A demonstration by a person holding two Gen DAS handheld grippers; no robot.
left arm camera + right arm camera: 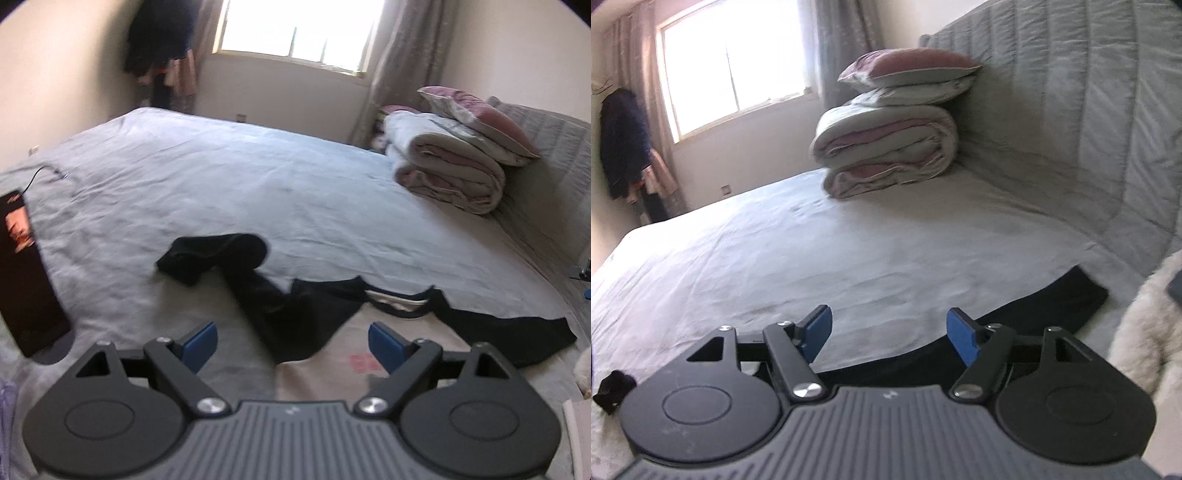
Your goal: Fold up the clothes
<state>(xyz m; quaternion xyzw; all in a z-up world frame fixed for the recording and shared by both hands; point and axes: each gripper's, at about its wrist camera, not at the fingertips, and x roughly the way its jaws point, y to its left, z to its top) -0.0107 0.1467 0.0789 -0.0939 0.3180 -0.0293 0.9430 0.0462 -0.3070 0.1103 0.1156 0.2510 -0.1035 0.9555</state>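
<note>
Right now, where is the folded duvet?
In the left wrist view the folded duvet sits at the bed's far right, against the grey headboard, with pillows stacked on top, below the window's right curtain.

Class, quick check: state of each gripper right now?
Left gripper: open, holding nothing, above the shirt.
Right gripper: open, nothing between its fingers.

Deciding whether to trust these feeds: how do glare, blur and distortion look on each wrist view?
Left wrist: window blown out white, bed softly motion-blurred, shirt readable, fisheye bends the edges. Right wrist: window also overexposed, sheet smeared, folded quilt fairly clear, headboard bowed by the lens.
</note>
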